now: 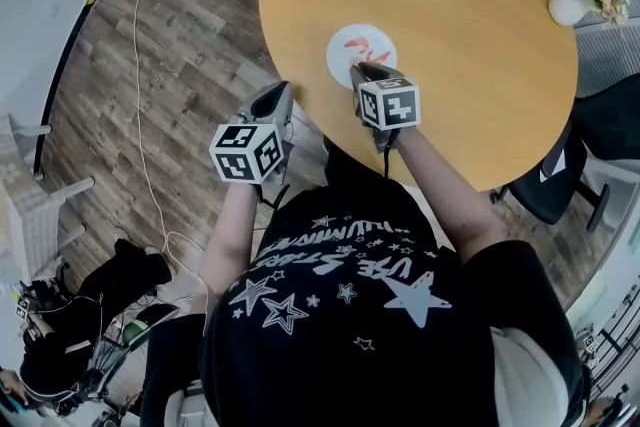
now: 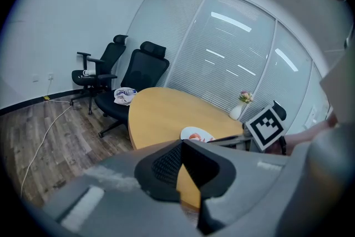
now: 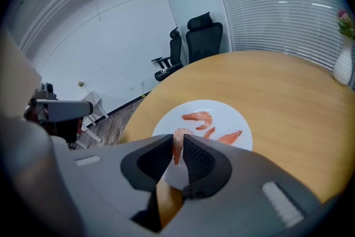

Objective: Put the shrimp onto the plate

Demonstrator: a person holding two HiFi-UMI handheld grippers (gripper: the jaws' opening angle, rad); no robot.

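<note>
- Progress, head view — the task is judged to be well along. Pink pieces are seen lying on the white plate [image 1: 342, 67], which sits on the round wooden table [image 1: 460, 25] near its edge. The right gripper [image 1: 357, 69] is held over the near rim of the plate, but what it carries cannot be made out from here. The left gripper [image 1: 279, 91] is held off the table edge, above the floor and apart from the plate. A vase [image 1: 568, 9] stands at the far edge of the table, well apart.
- Left gripper view: its jaws are seen brought together at the tips with nothing between them, so no part in the task is judged to be played by it. The plate is seen beyond on the table, with the right gripper above it.
- Right gripper view: the jaws are closed on one shrimp [image 3: 178, 140], which is pinched across its body between the pads with its curved end showing above them. It hangs over the near part of the plate and, as far as can be told, is not laid down. Other shrimps [image 3: 198, 117] lie on the plate further in, just beyond the jaw tips and apart from them. What is left, by this reading, is for the gripped shrimp to be lowered and released — a bare patch of plate is seen just beneath the jaws.
</note>
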